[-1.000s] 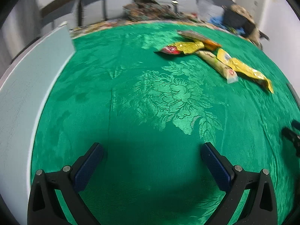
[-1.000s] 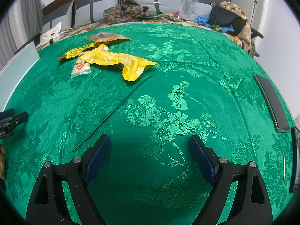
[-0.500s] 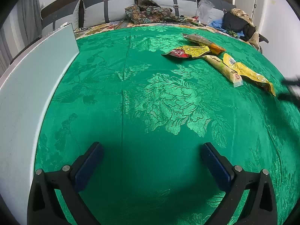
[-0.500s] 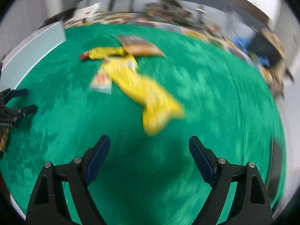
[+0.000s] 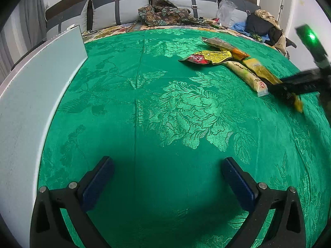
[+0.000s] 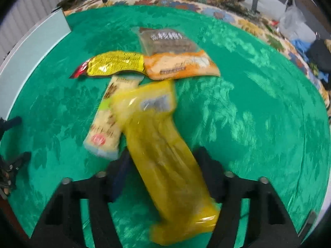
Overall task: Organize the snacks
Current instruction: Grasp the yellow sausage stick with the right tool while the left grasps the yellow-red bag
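Several snack packets lie grouped on the green cloth [image 5: 165, 103]. They are a red and yellow packet [image 5: 206, 56], a brown and orange packet [image 6: 178, 62], a long cream packet [image 6: 107, 128] and a long yellow packet [image 6: 163, 155]. My right gripper [image 6: 164, 165] points down over the yellow packet's near half. Its jaws are closing, and the pads meet the packet's two sides. The left wrist view shows that gripper [image 5: 285, 92] dark and blurred at the far right. My left gripper [image 5: 167, 177] is open over bare cloth, well short of the packets.
A pale flat board [image 5: 31, 93] stands along the left edge of the cloth. Grey cushions [image 5: 120, 10], patterned fabric, a plastic bag and dark bags line the back. Bare green cloth spreads between my left gripper and the packets.
My right gripper swept across to the packets, rolled, and its jaws narrowed around the yellow packet. My left gripper stayed in place and open.
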Demonstrator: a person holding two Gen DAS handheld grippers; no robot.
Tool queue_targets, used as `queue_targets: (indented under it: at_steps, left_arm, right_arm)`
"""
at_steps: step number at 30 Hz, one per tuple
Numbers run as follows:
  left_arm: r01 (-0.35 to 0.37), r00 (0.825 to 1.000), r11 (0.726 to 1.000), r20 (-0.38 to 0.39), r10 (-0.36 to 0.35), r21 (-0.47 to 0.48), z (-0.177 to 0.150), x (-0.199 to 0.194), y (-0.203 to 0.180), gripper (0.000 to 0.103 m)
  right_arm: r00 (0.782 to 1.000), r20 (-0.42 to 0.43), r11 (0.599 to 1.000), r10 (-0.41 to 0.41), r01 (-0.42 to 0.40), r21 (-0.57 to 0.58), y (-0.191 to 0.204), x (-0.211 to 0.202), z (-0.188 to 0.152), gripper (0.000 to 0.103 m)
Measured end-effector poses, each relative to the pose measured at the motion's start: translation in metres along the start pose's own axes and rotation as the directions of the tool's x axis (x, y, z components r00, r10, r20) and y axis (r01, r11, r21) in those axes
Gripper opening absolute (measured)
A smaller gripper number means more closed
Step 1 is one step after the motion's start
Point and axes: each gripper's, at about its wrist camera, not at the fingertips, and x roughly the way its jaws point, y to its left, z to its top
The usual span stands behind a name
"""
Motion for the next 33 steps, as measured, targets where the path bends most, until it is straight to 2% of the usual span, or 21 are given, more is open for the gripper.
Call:
queue_targets:
  at_steps: [1,2,5,9,11,13,16,18,20,24,27,28,30,31,33]
  left_arm:
    - [0.000,1.000,1.000,0.000,0.000,0.000,0.000,0.000,0.000,0.103]
    - [-0.001,1.000,1.000,0.000,0.001,0.001,0.000,0.000,0.000,0.103]
    - [-0.002,1.000,1.000,0.000,0.002,0.002,0.000,0.000,0.000,0.103]
    - [-0.001,1.000,1.000,-0.001,0.001,0.004,0.001,0.000,0.000,0.103]
    - [0.025,0.999,0.999,-0.044,-0.023,0.046,0.010,0.005,-0.003,0.103]
    - [0.068,0.988,0.989,-0.144,-0.049,0.129,0.038,0.018,-0.011,0.103]
    - [0.074,0.990,0.974,-0.133,-0.046,0.214,0.082,0.026,-0.024,0.103]
    - [0.092,0.987,0.956,-0.152,-0.050,0.280,0.120,0.043,-0.039,0.103]
    - [0.079,0.987,0.944,-0.157,-0.029,0.321,0.147,0.061,-0.048,0.103]
    - [0.052,0.985,0.940,-0.172,0.007,0.337,0.185,0.101,-0.062,0.103]
    - [0.065,0.985,0.948,-0.173,-0.011,0.311,0.198,0.123,-0.063,0.103]
    - [0.100,0.984,0.950,-0.172,-0.050,0.296,0.200,0.128,-0.064,0.103]
    - [0.153,0.979,0.948,-0.170,-0.108,0.280,0.200,0.129,-0.062,0.095]
    - [0.212,0.970,0.939,-0.178,-0.168,0.271,0.197,0.127,-0.063,0.079]
    - [0.245,0.965,0.930,-0.160,-0.207,0.275,0.192,0.119,-0.064,0.057]
  right_arm:
    - [1.000,-0.003,1.000,0.010,-0.010,0.014,0.003,-0.003,-0.007,0.050]
    - [1.000,0.001,0.999,0.015,-0.015,0.030,0.004,-0.007,-0.013,0.049]
    - [0.999,0.017,0.992,0.039,-0.041,0.116,0.007,-0.021,-0.044,0.049]
    - [0.997,0.078,0.975,0.025,-0.042,0.217,0.017,-0.045,-0.098,0.048]
    - [0.995,0.098,0.965,0.008,-0.033,0.260,0.022,-0.055,-0.121,0.048]
    - [0.992,0.129,0.953,-0.013,-0.026,0.301,0.023,-0.064,-0.144,0.049]
    - [0.985,0.167,0.947,-0.037,-0.019,0.321,0.029,-0.070,-0.160,0.049]
    - [0.980,0.192,0.944,-0.048,-0.019,0.331,0.031,-0.072,-0.167,0.050]
    - [0.975,0.216,0.939,-0.049,-0.029,0.342,0.029,-0.073,-0.170,0.050]
    - [0.964,0.258,0.944,-0.064,-0.026,0.329,0.034,-0.072,-0.172,0.050]
    - [0.953,0.287,0.954,-0.097,0.007,0.299,0.041,-0.070,-0.176,0.051]
    - [0.953,0.283,0.956,-0.109,0.022,0.293,0.043,-0.070,-0.175,0.051]
    - [0.953,0.278,0.958,-0.118,0.036,0.286,0.045,-0.070,-0.174,0.052]
    - [0.953,0.277,0.958,-0.119,0.037,0.286,0.045,-0.070,-0.174,0.052]
    - [0.953,0.278,0.957,-0.119,0.036,0.286,0.045,-0.070,-0.174,0.052]
